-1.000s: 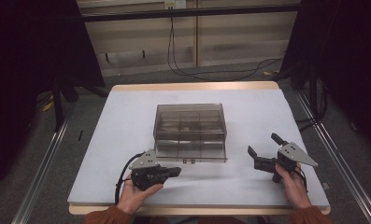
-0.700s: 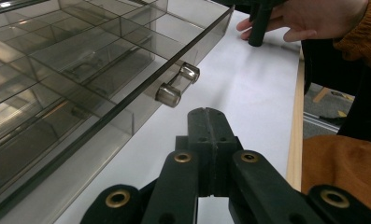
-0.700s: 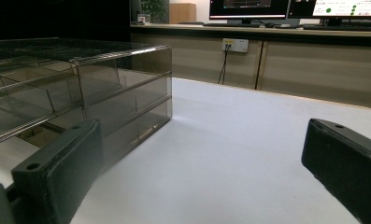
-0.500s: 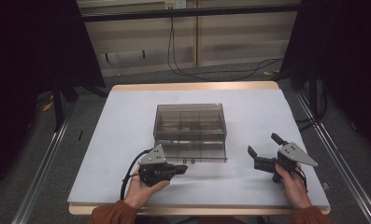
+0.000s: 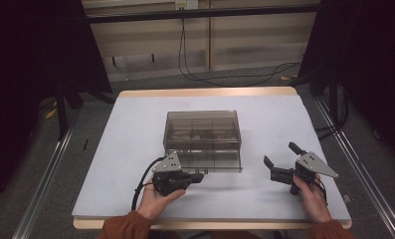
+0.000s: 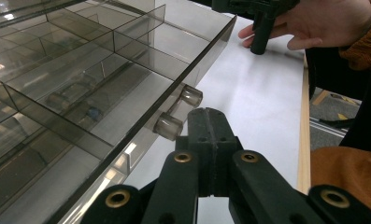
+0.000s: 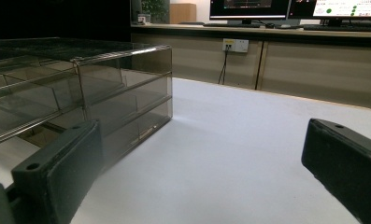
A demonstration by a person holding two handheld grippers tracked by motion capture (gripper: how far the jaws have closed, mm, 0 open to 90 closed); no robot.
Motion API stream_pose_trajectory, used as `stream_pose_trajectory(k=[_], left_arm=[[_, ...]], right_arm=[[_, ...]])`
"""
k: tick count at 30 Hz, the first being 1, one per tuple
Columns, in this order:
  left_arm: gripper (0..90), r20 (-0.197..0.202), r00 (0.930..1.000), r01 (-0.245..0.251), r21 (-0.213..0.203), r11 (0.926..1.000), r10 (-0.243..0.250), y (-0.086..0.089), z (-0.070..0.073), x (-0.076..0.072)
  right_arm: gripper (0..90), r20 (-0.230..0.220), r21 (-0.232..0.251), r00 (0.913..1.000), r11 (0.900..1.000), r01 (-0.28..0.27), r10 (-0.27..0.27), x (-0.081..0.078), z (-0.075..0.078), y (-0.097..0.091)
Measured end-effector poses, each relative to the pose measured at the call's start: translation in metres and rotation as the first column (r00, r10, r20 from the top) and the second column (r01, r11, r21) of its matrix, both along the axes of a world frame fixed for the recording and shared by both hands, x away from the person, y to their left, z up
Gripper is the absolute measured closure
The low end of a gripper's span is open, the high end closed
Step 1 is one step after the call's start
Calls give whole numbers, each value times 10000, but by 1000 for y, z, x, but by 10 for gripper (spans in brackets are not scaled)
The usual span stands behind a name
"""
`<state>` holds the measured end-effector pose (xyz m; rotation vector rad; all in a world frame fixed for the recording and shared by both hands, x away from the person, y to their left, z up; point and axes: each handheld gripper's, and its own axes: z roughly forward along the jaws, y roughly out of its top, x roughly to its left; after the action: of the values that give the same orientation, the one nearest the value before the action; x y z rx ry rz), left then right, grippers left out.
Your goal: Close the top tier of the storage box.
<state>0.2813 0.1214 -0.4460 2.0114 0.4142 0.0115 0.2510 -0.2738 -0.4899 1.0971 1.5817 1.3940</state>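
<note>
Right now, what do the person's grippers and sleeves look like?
Both the left gripper and right gripper are black, two-jawed, each topped by a grey three-cornered plate. A black cable loops from the left one. Brass-coloured rivets dot its linkage. The sleeves are rust-orange.

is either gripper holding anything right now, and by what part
Nothing is held. The left gripper is shut beside the clear smoky plastic drawer box's handle pegs; the right gripper is open.

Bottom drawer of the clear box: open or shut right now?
Partly open. The bottom drawer juts out past the clear box, its compartments exposed; the shut left gripper sits by its knobs.
</note>
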Motion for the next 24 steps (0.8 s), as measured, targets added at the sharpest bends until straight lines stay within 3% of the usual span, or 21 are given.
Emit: stream_pose_trajectory(k=[9, 24], left_arm=[[900, 20, 10000, -44, -142, 9999, 44, 0, 0, 1], [900, 150, 9998, -145, -7, 9999, 145, -3, 0, 2]], right_arm=[[0, -1, 7, 10000, 10000, 22, -22, 0, 0, 0], [0, 16, 6, 10000, 10000, -10, 10, 0, 0, 0]])
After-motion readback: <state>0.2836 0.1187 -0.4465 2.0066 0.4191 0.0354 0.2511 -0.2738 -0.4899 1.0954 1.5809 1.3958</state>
